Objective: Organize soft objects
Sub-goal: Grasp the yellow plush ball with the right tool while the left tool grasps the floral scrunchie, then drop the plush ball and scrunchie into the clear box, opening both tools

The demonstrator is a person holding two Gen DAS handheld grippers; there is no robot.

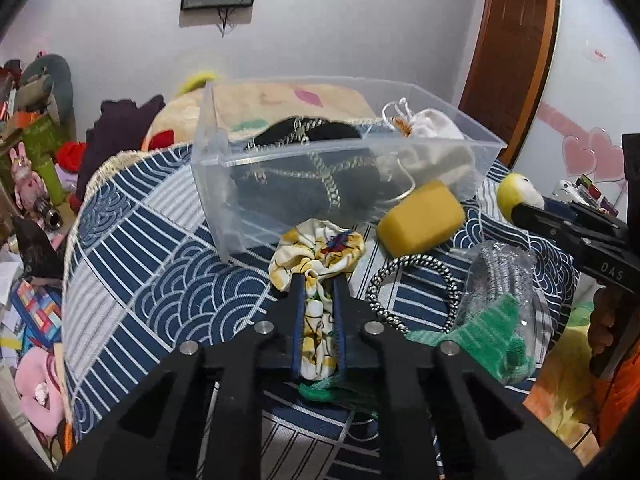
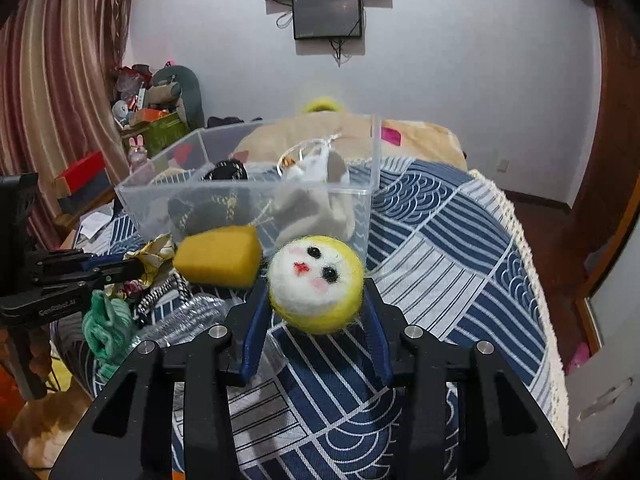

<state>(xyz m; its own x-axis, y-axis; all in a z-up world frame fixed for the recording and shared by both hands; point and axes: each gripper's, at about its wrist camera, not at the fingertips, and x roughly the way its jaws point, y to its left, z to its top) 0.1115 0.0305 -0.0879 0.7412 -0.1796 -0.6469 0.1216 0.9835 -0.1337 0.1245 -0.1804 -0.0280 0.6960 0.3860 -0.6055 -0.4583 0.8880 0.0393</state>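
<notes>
My left gripper (image 1: 317, 276) is shut on a yellow-and-white floral cloth (image 1: 320, 252), just in front of the clear plastic bin (image 1: 224, 184). The bin holds a black item with a chain strap (image 1: 316, 176) and a white drawstring pouch (image 1: 432, 128). My right gripper (image 2: 316, 284) is shut on a yellow-and-white felt ball with a face (image 2: 316, 284), held above the table near the bin's front wall (image 2: 360, 200). The ball also shows in the left wrist view (image 1: 518, 196). A yellow sponge (image 1: 420, 218) lies against the bin.
A braided black-and-white ring (image 1: 412, 292), a green knit cloth (image 1: 492, 336) and a bagged silver scrubber (image 1: 500, 272) lie on the blue patterned tablecloth (image 1: 160, 264). A cushion (image 2: 400, 136) sits behind the bin. Clutter and toys (image 1: 36, 160) stand at the left.
</notes>
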